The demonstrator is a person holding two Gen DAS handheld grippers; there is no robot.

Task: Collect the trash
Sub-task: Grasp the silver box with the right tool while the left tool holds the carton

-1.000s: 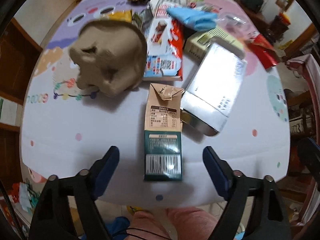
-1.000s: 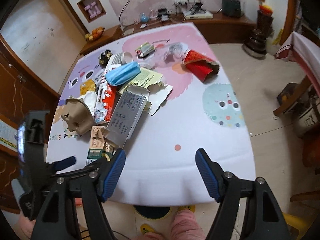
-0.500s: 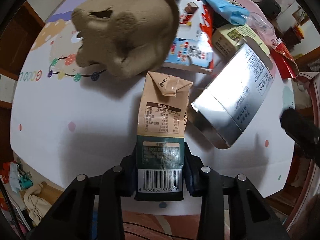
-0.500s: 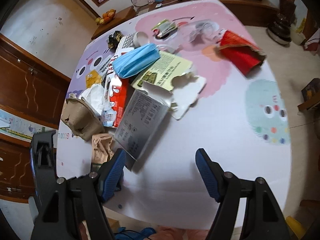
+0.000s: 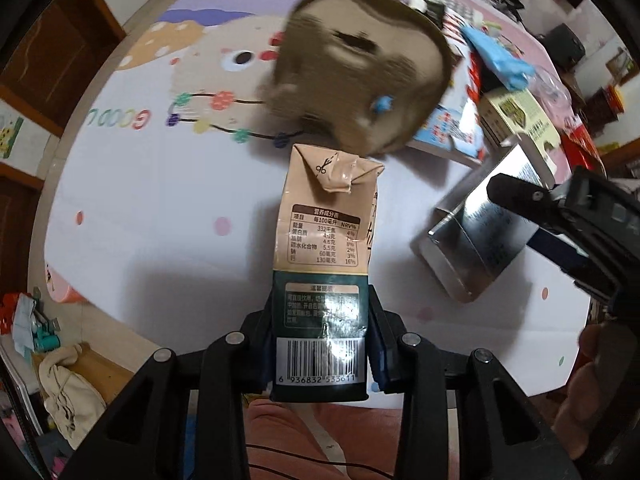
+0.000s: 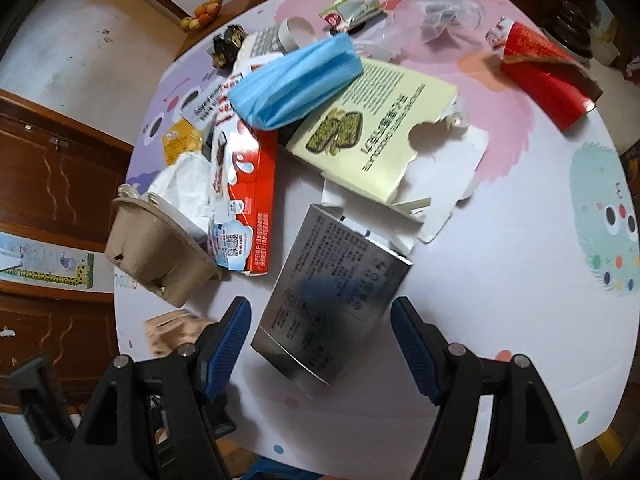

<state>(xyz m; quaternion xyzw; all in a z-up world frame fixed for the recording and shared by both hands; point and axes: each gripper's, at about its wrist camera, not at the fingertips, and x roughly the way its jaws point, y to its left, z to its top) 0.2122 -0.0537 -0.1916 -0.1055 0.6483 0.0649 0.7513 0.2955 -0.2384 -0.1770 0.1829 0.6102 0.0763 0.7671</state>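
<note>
— Left gripper [image 5: 320,344]?

— My pads are clamped on the dark green bottom end of the milk carton [image 5: 326,256], barcode side facing me. The jaws were closing within the last second and now press both flanks. The tan top end with its folded spout points away from me, over the table [image 5: 152,248] with its cartoon-printed cloth. Whether the carton is clear of the cloth, I cannot tell.

— Beyond the carton?

— A brown pulp cup tray [image 5: 360,76], blurred, just past the spout. To its right, the red-and-white snack box [image 5: 460,136].

— Right gripper [image 6: 320,340]?

— Fingers well apart, holding nothing. They hang over the near end of the silver box [image 6: 332,292], which lies flat between the blue pads without touching either.

— Around that?

— Past the silver box, a torn pale-yellow carton [image 6: 376,128] with a blue face mask [image 6: 296,84] on its far-left corner. A red wrapper [image 6: 544,80] lies well apart at far right. The pulp tray sits at left, beside the snack box.
</note>
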